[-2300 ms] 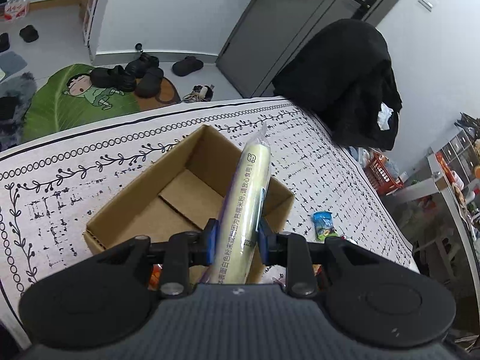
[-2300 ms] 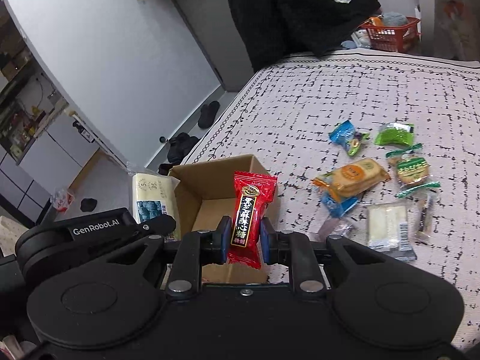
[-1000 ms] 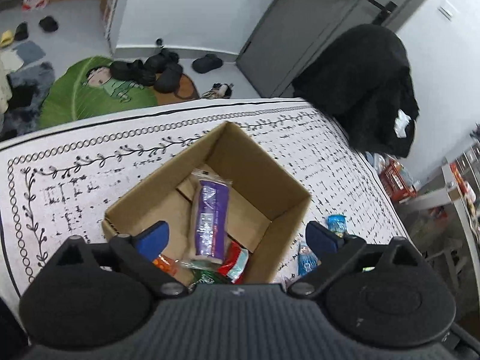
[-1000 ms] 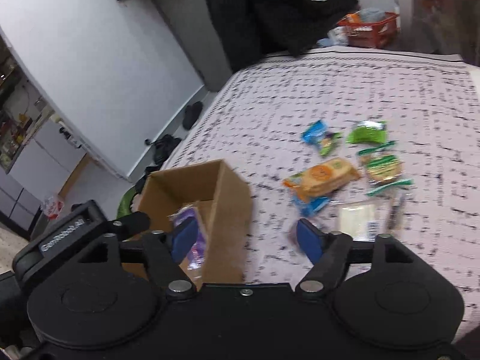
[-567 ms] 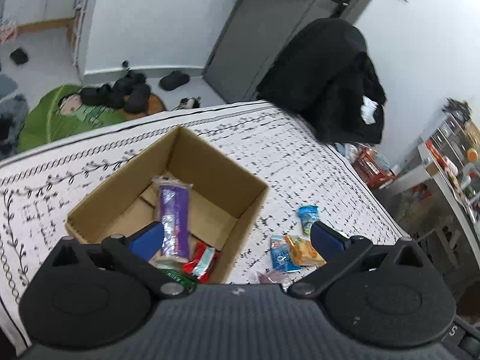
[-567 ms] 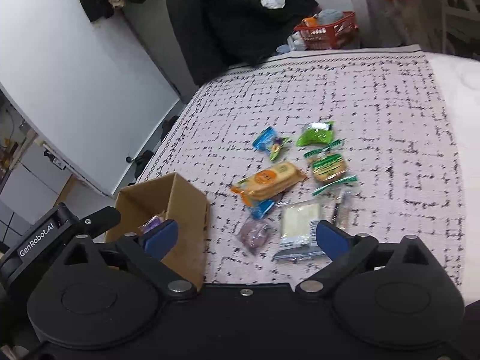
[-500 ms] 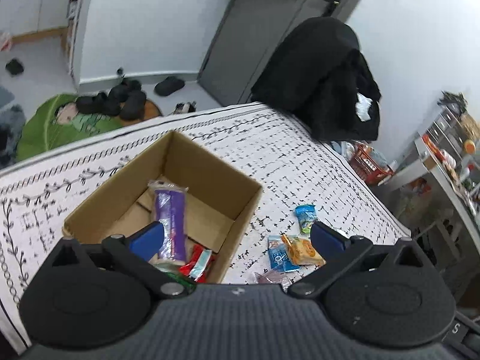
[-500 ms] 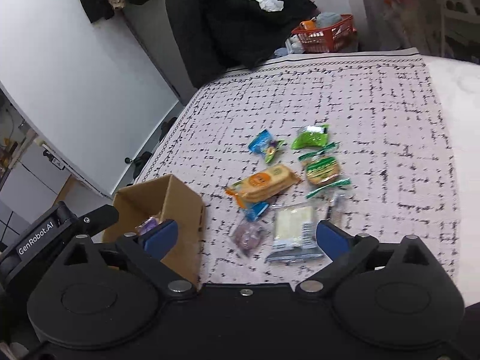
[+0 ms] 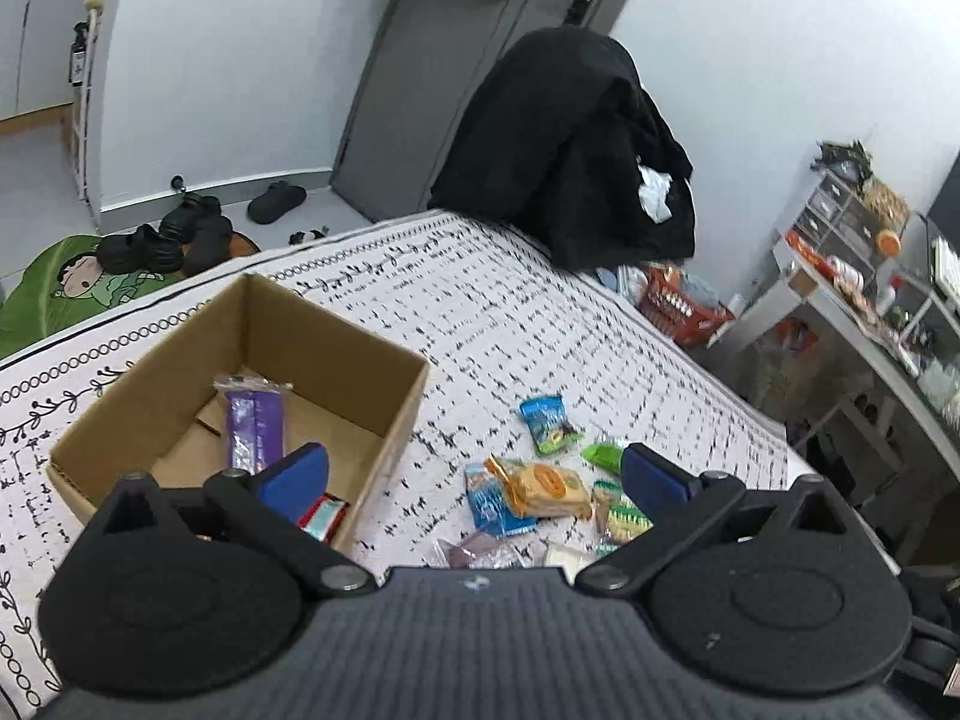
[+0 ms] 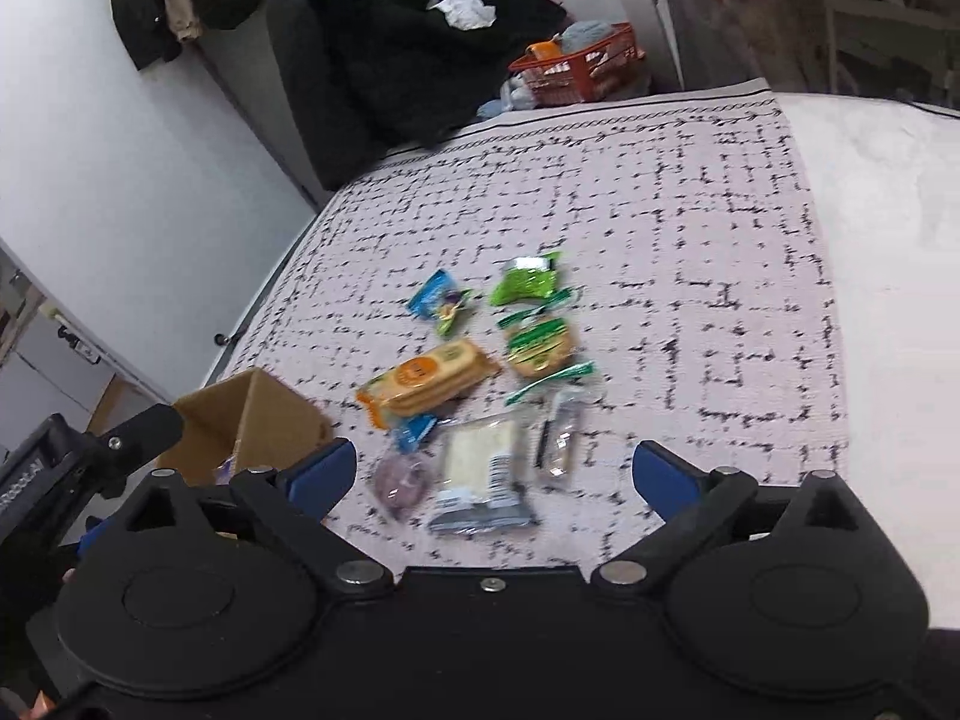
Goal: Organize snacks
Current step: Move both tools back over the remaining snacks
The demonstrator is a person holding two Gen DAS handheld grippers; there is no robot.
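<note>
Both hand-held grippers [image 9: 474, 477] [image 10: 495, 480] gape over eight loose snacks [image 10: 429, 381].

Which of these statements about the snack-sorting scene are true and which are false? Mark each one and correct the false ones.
1. Both tongs are shut on snacks. False: the left tongs and right tongs are open and empty.
2. A purple packet lies inside the cardboard box. True.
3. The orange cracker pack is in the box. False: it lies on the patterned cloth.
4. Several snacks lie outside the box. True.
5. The box lies tipped on its side. False: it stands open side up.
</note>
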